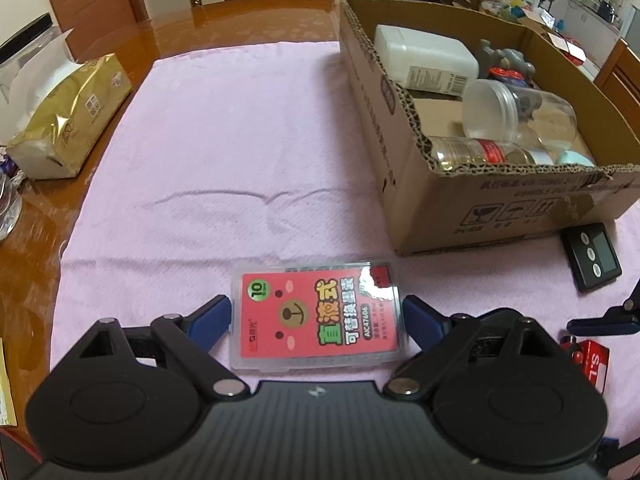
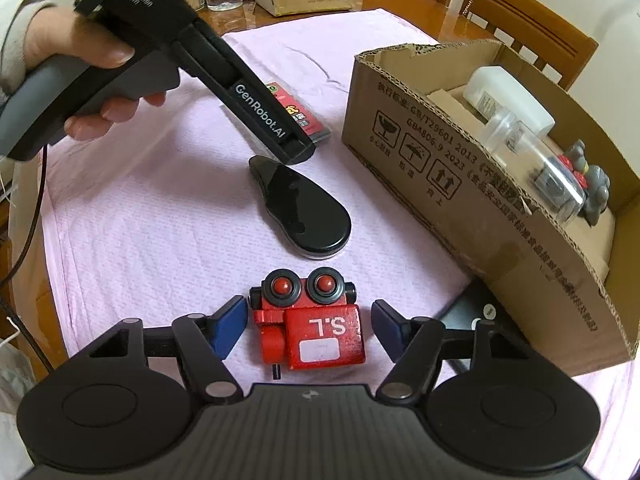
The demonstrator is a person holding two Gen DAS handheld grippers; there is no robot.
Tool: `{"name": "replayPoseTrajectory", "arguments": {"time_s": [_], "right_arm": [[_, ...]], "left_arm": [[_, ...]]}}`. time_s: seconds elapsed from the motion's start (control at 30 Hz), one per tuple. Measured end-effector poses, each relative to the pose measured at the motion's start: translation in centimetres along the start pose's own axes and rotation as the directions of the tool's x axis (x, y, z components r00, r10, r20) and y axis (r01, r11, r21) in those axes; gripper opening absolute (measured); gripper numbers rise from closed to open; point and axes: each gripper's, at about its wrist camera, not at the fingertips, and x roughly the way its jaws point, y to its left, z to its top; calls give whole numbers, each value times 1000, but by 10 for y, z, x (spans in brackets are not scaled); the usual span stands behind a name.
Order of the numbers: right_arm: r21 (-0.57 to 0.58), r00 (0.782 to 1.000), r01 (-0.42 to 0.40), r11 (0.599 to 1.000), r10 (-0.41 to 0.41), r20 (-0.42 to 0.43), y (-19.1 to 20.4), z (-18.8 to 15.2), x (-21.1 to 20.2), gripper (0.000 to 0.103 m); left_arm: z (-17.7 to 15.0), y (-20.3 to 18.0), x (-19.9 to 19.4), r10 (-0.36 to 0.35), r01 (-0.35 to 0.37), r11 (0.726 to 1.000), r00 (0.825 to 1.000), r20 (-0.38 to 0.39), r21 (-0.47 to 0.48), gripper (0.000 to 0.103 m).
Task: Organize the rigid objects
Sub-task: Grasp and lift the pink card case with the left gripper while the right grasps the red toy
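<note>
A clear plastic case with a red bear label [image 1: 318, 318] lies flat on the pink cloth [image 1: 240, 140]. My left gripper [image 1: 319, 320] is open with a blue finger on each side of the case, close to its edges. The case also shows in the right wrist view [image 2: 298, 114], partly hidden by the left gripper body. A red toy robot marked "S.L" [image 2: 310, 322] lies on the cloth [image 2: 140, 208]. My right gripper [image 2: 308, 328] is open around it, fingers apart from its sides. A cardboard box [image 1: 416, 184] holds a white bottle [image 1: 424, 60], clear jars and grey toys.
A black teardrop-shaped object [image 2: 302, 210] lies beyond the red robot. A black timer [image 1: 590, 258] sits by the box's near corner. A gold tissue pack [image 1: 72, 116] lies at the cloth's left edge. Wooden chairs stand behind the table.
</note>
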Motion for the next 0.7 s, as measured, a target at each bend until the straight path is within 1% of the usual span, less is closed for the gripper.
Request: {"name": "replayPoseTrajectory", "arguments": {"time_s": [0.07, 0.3, 0.5, 0.7], "right_arm": [[0, 1000, -6, 1000, 6, -4, -1, 3, 2, 61], [13, 1000, 4, 1000, -4, -13, -1, 5, 0, 60], [41, 1000, 5, 999, -4, -12, -5, 5, -5, 60], [49, 1000, 21, 999, -21, -7, -8, 5, -10, 60]], "left_arm": [[0, 0, 0, -1, 1, 1000, 1000, -5, -2, 91], [-2, -2, -4, -6, 7, 1000, 1000, -11, 20, 90], [-2, -2, -15, -37, 38, 998, 999, -23, 50, 90], [-4, -6, -25, -48, 51, 993, 998, -27, 105, 90]]}}
